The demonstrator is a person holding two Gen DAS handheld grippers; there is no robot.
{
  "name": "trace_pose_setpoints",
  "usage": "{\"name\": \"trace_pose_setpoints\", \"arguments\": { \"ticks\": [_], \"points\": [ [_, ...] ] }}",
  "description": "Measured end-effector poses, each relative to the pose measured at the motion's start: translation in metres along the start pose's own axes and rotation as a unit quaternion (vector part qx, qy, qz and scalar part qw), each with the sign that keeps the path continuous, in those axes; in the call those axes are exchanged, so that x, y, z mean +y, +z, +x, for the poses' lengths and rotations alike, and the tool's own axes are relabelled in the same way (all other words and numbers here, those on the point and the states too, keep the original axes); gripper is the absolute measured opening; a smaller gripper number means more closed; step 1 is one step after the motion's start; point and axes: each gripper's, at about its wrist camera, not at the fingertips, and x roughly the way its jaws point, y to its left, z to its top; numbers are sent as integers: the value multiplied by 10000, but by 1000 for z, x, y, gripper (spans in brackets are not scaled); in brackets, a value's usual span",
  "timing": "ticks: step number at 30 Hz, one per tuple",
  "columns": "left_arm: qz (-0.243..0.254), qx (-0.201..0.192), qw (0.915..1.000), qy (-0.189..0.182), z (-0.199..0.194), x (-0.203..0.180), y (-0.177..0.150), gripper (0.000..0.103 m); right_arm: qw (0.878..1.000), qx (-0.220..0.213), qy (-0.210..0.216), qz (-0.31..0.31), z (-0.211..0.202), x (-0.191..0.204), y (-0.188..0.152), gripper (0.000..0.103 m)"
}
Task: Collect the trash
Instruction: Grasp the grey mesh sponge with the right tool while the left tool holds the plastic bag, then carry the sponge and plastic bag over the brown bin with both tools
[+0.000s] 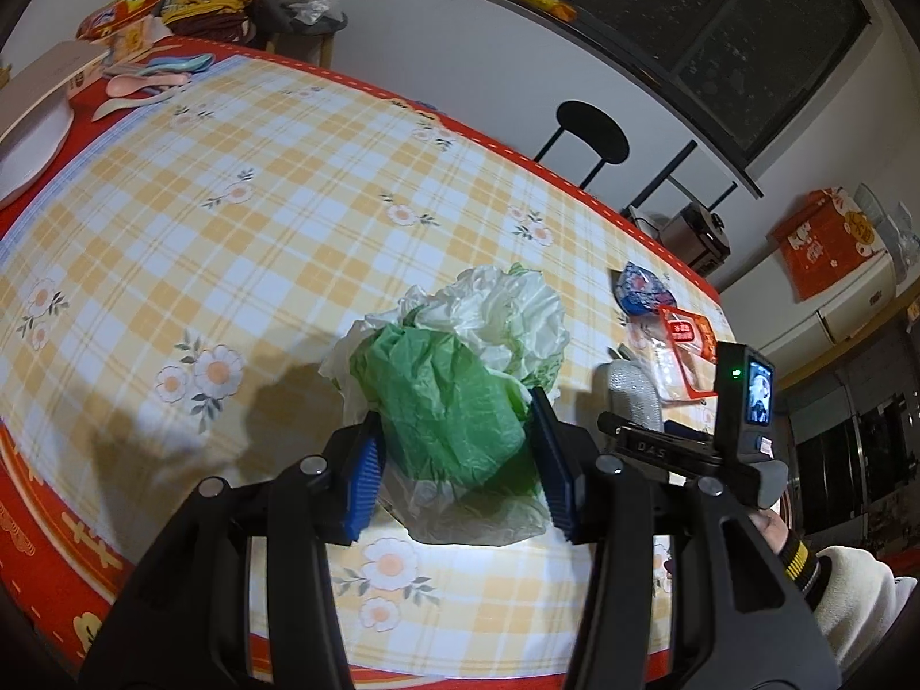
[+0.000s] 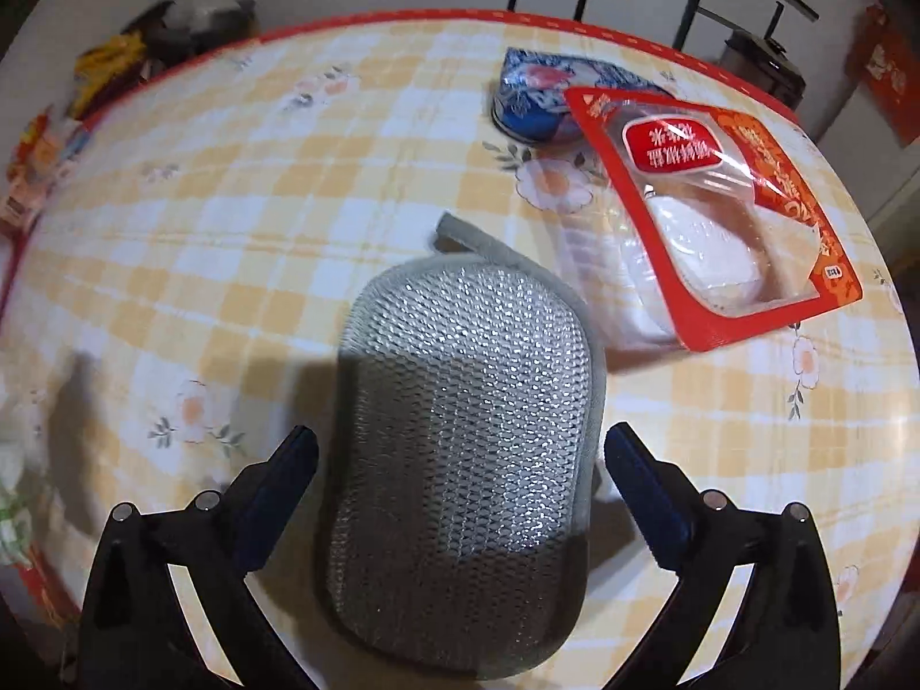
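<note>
A crumpled green and white plastic bag point(image 1: 454, 379) lies on the checked tablecloth point(image 1: 230, 201). My left gripper point(image 1: 457, 454) is around its green end, the blue pads touching or nearly touching it on both sides. A silver mesh scouring pad point(image 2: 460, 448) lies between the fingers of my right gripper point(image 2: 460, 471), which is open with gaps on both sides. The pad also shows in the left wrist view point(image 1: 632, 397). A red and clear plastic package point(image 2: 713, 213) and a blue wrapper point(image 2: 535, 98) lie beyond the pad.
Spoons point(image 1: 155, 80), a white dish point(image 1: 34, 149) and snack packs point(image 1: 121, 17) sit at the table's far left. A black stool point(image 1: 592, 138) stands behind the table point(image 2: 172, 230). The right gripper's body point(image 1: 742, 402) is close to the left one.
</note>
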Motion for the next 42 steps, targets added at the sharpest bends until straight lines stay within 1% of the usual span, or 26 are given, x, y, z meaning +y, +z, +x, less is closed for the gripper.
{"name": "trace_pose_setpoints", "arguments": {
  "ticks": [2,3,4,5,6,8,10,12,15,18,21,25,28,29,32,34,35,39,41,42],
  "points": [
    [-72,-18,10000,0,-1,7,0,49,9998,129,-137,6,6,3,-1,98],
    [-92,-22,10000,-1,-1,8,0,49,9999,129,-96,61,5,2,-1,98],
    [-115,-24,9999,-6,-1,10,0,49,9998,182,-1,121,5,1,-2,95],
    [-132,-26,9999,-11,-1,12,0,49,9998,147,29,133,2,0,-3,89],
    [-143,-27,9999,-17,-1,12,0,49,9998,136,92,123,0,0,-3,89],
    [-152,-24,9999,-34,-1,12,0,49,9990,110,412,148,-7,-2,-4,88],
    [-120,-21,9999,-63,0,9,0,49,9983,-45,579,96,-21,-3,-6,88],
    [-74,-22,9999,-91,0,3,0,49,9961,-214,842,136,-35,-8,-8,88],
    [75,-28,9999,-144,0,-10,0,49,9920,-493,1147,187,-59,-16,-12,88],
    [251,-34,9995,-212,-1,-28,0,49,9880,-791,1310,214,-85,-33,-20,88],
    [446,-35,9986,-286,-2,-50,-1,49,9845,-1099,1327,332,-109,-57,-30,88],
    [676,-2,9968,-434,2,-87,-6,49,9806,-1392,1171,725,-132,-116,-45,88],
    [849,57,9946,-597,8,-120,-14,49,9782,-1538,875,1087,-140,-174,-59,88],
    [891,71,9940,-630,10,-128,-15,49,9776,-1556,789,1174,-141,-188,-61,88],
    [1089,150,9907,-802,16,-166,-26,49,9744,-1557,372,1581,-149,-256,-86,88],
    [1189,231,9881,-945,21,-192,-35,49,9719,-1544,162,1770,-153,-291,-101,88],
    [1241,262,9870,-991,23,-202,-39,49,9699,-1535,18,1888,-155,-315,-111,88],
    [1510,356,9813,-1140,31,-250,-56,49,9602,-1489,-359,2334,-162,-385,-142,88],
    [1585,404,9792,-1202,36,-268,-62,49,9558,-1462,-500,2501,-157,-407,-152,88],
    [1638,428,9778,-1237,39,-279,-66,49,9530,-1437,-603,2598,-157,-424,-159,88]
  ]
}}
